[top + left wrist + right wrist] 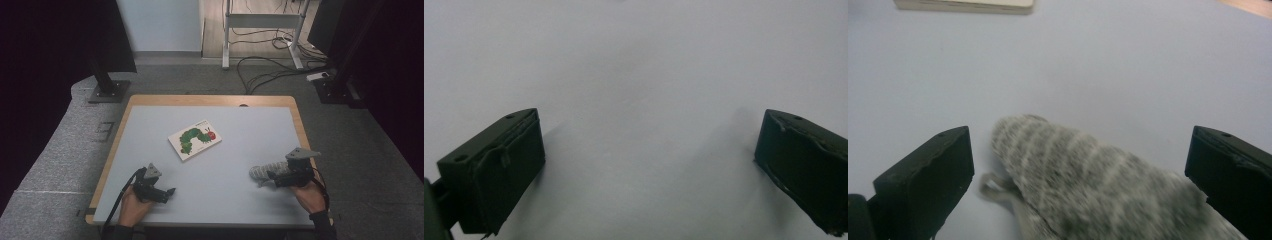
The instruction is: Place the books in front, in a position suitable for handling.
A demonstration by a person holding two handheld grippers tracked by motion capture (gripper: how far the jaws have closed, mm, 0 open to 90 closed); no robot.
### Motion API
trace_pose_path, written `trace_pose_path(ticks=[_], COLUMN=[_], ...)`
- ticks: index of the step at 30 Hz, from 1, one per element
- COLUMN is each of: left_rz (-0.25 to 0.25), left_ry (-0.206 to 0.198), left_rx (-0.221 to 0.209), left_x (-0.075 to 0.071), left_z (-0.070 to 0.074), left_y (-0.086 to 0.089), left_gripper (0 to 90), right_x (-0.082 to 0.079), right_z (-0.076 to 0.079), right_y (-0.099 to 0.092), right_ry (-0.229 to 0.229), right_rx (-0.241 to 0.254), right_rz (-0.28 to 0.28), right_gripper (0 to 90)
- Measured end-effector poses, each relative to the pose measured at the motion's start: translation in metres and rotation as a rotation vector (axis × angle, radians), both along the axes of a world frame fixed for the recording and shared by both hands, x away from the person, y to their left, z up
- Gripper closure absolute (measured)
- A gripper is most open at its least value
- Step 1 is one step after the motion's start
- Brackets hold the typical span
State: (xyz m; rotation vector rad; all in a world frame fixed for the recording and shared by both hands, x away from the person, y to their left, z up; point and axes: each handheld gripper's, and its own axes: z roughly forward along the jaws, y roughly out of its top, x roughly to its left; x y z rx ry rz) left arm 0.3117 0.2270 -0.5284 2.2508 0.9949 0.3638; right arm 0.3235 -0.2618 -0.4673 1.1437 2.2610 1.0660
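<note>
Sock (1088, 185), grey, knitted, pale stripes, limp; we see it lying between right gripper (1078, 165) jaws, released, pads clear.

- Sock (1098, 180): grey, marled with paler stripes.
- Book (194, 139): white cover, green caterpillar with a red head.
- Bench (250, 135): pale blue-grey top, light wood edge.
- Both tools, left (170, 191) and right (270, 176): black, with grey plates on top.
</note>
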Motion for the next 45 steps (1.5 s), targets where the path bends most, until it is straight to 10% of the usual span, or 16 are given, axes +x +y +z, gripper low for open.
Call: trace_pose_path(ticks=[45], left_rz=[-0.036], left_ry=[-0.018], left_rx=[-0.011], left_x=[0.022], left_z=[0.017], left_y=[0.0], left_gripper=[0.0], right_x=[0.071], right_z=[-0.004], right_y=[0.129], right_ry=[-0.016], right_rx=[0.002], right_rz=[0.18], right_gripper=[0.0])
